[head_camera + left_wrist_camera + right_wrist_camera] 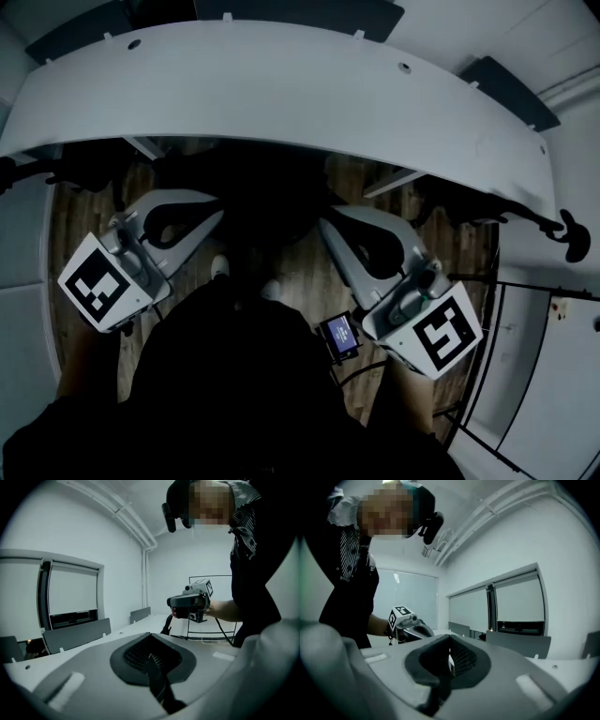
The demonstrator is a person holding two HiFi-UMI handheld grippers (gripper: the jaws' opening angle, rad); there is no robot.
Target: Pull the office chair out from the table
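Note:
A dark shape that seems to be the office chair [272,192] sits tucked under the curved white table [281,84]; shadow hides its details. My left gripper [219,215] and right gripper [324,224] hover on either side of it, tips turned inward, touching nothing. Both are shut with nothing between the jaws. In the left gripper view the shut jaws [151,659] face the right gripper [190,604] in the person's hand. The right gripper view shows its shut jaws [449,660] facing the left gripper [405,625].
The person's dark torso [234,394] and shoes [220,267] fill the floor side. A small lit device [340,335] hangs by the right gripper. Black chair parts show at the table's ends [562,230]. Grey desk dividers [75,634] stand on the table. A black frame [487,375] stands at right.

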